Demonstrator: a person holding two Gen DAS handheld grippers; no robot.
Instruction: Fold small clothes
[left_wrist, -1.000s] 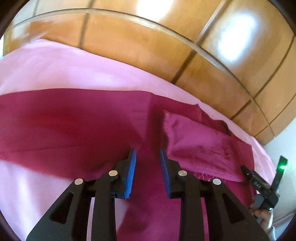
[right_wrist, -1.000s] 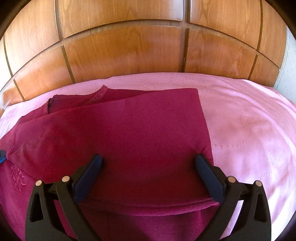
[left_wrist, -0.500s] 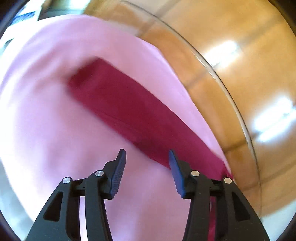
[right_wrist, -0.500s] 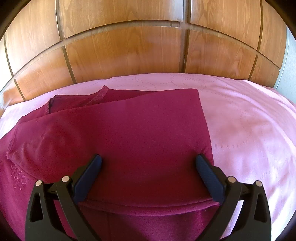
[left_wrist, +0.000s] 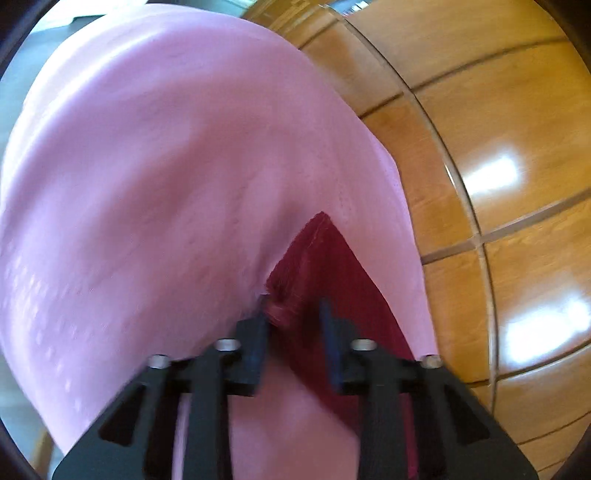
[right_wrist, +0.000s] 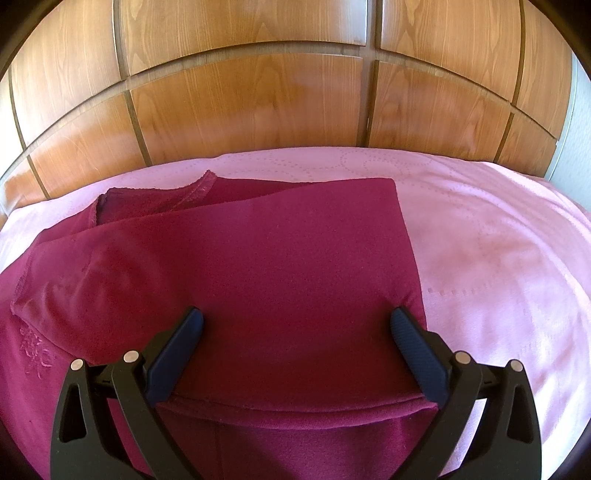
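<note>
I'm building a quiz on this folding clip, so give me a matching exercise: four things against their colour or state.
Things:
1. left gripper
2. right gripper
3. bedspread
4. headboard

States:
A. wooden panels
B. pink, under the garment
C. open, resting on the folded garment
D. closing on a corner of the garment

Pairs: 1-D, 2-C, 3-B, 4-A

The left gripper (left_wrist: 293, 314) points down at a slant, at the garment's end corner near the headboard edge of the bed. Its jaws have just been closing, and a bunch of the dark red garment (left_wrist: 325, 266) sits between the fingers (left_wrist: 255, 343); the picture is blurred. The right gripper (right_wrist: 295, 328) also points down at a slant. Its jaws stand wide apart, and both fingertips (right_wrist: 402, 321) rest on the folded garment.
</note>
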